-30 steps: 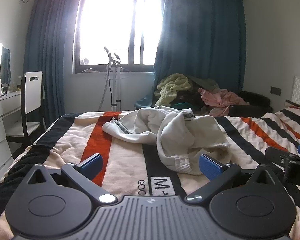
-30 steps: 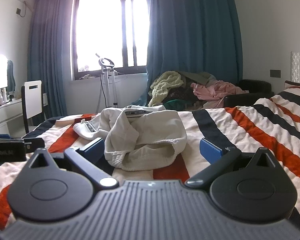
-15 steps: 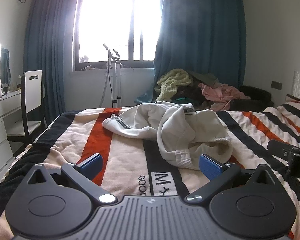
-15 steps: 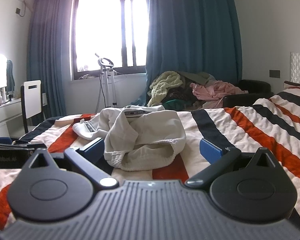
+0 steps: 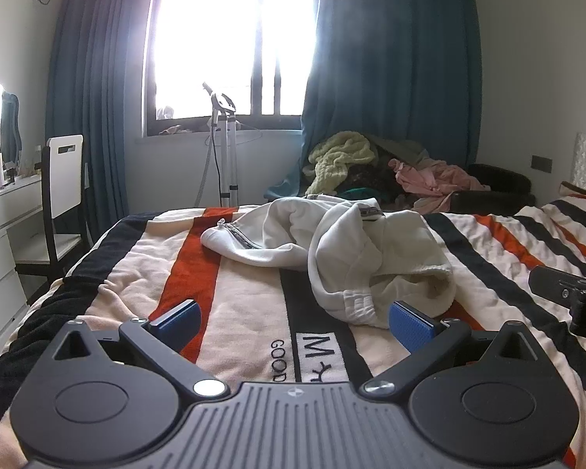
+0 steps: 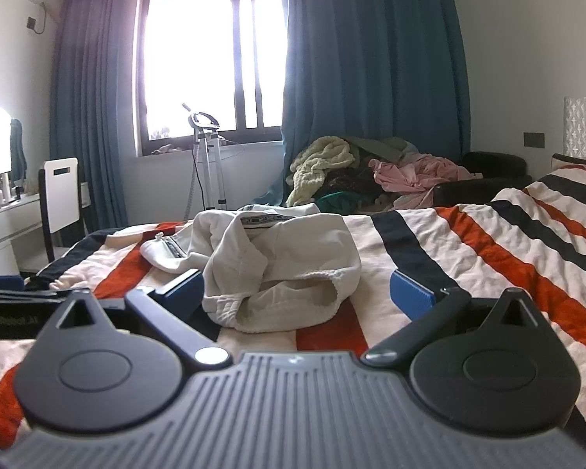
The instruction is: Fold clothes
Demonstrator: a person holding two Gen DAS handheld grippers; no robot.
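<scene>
A crumpled cream-white sweatshirt lies in a heap on the striped bed cover; its ribbed hem faces me. My left gripper is open, low over the cover, just short of the hem, holding nothing. In the right wrist view the same sweatshirt sits directly ahead. My right gripper is open, its blue pads on either side of the hem, which lies near them; touching cannot be told. The right gripper shows at the right edge of the left wrist view.
A pile of other clothes sits beyond the bed under the blue curtain. A garment steamer stand is by the window. A white chair and desk stand at the left. A padded headboard is at the right.
Both grippers have tilted slightly, so the sweatshirt sits a little lower in the left wrist view. The garment has not moved and neither gripper has shut.
</scene>
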